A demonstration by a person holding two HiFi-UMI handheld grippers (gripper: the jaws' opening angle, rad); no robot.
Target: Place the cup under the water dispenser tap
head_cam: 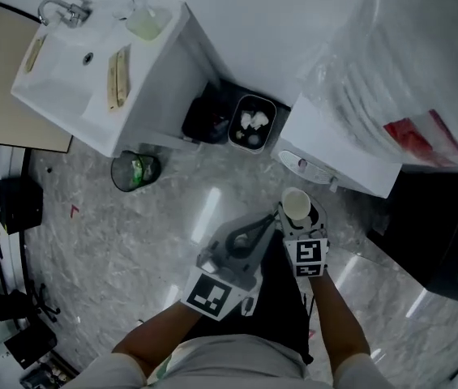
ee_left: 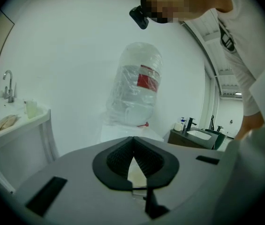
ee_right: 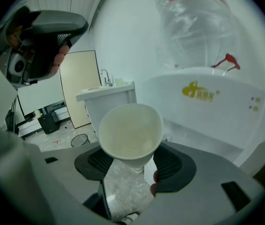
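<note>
A white paper cup (head_cam: 296,204) stands upright between the pads of my right gripper (head_cam: 297,211), which is shut on its lower part. In the right gripper view the empty cup (ee_right: 130,130) fills the middle, with the white water dispenser (ee_right: 207,102) close behind it. The dispenser (head_cam: 338,148) carries a plastic-wrapped bottle (head_cam: 423,71), and its tap panel (head_cam: 303,165) lies just beyond the cup. My left gripper (head_cam: 249,238) hangs beside the right one, its jaws meeting at the tips (ee_left: 133,140) with nothing held.
A white sink unit (head_cam: 156,79) stands at the upper left. A green mesh bin (head_cam: 135,170), a black bag (head_cam: 206,120) and a dark waste bin (head_cam: 251,124) sit on the floor between sink and dispenser. A dark cabinet (head_cam: 447,233) is at the right.
</note>
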